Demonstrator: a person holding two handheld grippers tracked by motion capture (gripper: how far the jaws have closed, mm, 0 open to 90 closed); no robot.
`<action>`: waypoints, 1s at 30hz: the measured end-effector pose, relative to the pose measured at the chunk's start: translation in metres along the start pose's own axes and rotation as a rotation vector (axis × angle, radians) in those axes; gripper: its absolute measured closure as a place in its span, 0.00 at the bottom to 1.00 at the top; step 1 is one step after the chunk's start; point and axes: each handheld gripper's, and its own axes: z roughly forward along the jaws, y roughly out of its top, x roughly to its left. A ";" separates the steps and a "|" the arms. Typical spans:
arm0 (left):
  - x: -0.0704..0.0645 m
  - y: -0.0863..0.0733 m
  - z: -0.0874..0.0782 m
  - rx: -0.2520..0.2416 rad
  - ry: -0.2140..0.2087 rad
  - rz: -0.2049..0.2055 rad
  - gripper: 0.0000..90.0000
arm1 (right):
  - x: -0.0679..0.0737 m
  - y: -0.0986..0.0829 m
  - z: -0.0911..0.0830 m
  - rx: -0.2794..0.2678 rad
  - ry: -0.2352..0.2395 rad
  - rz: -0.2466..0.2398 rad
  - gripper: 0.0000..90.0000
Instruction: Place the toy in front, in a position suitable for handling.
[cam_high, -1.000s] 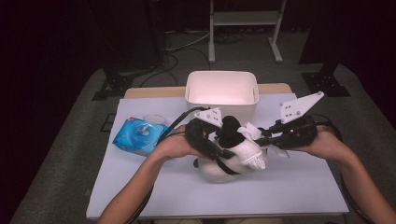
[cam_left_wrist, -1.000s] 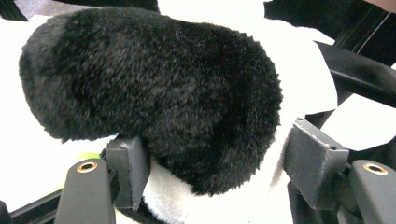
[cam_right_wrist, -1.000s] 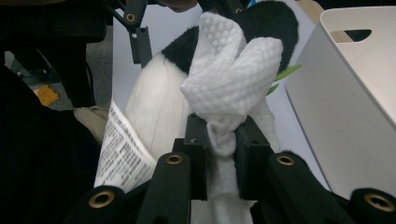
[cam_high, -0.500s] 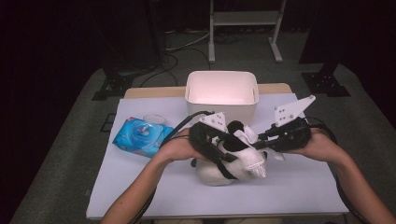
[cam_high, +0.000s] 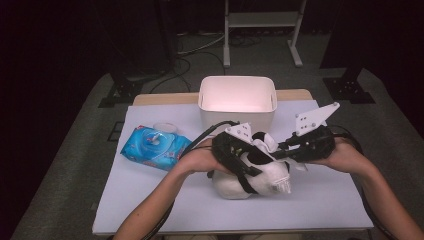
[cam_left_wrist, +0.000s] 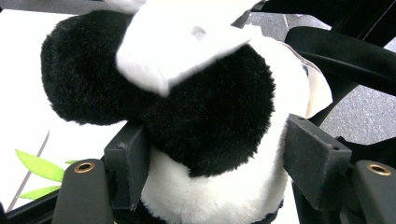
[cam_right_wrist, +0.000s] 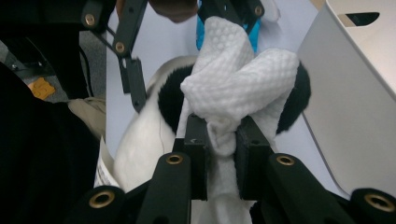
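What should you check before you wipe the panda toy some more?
1. Right tongs pinch the white wipe: ok.
2. Left tongs hug the panda toy on both sides: ok.
3. Wipe touches the panda's black fur: ok.
4. Panda rests on the table: ok.
5. White bin stands apart behind the toy: ok.
6. Wipe still wet enough: cannot tell.

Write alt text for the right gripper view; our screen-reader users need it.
The right hand-held gripper pinches a bunched white wipe between its two black jaws, pressing it against a black-and-white plush panda. The left hand-held gripper reaches in at upper left, and a white bin stands at right.
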 end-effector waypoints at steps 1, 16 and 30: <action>0.000 0.001 0.003 0.000 -0.002 -0.001 0.33 | 0.000 0.000 0.000 0.000 0.000 0.000 0.85; -0.005 -0.006 0.010 0.081 0.063 0.032 0.23 | -0.008 -0.044 -0.006 -0.021 -0.020 0.098 0.85; 0.003 -0.033 0.016 0.152 0.090 -0.002 0.23 | -0.012 -0.084 -0.015 0.013 -0.079 0.171 0.85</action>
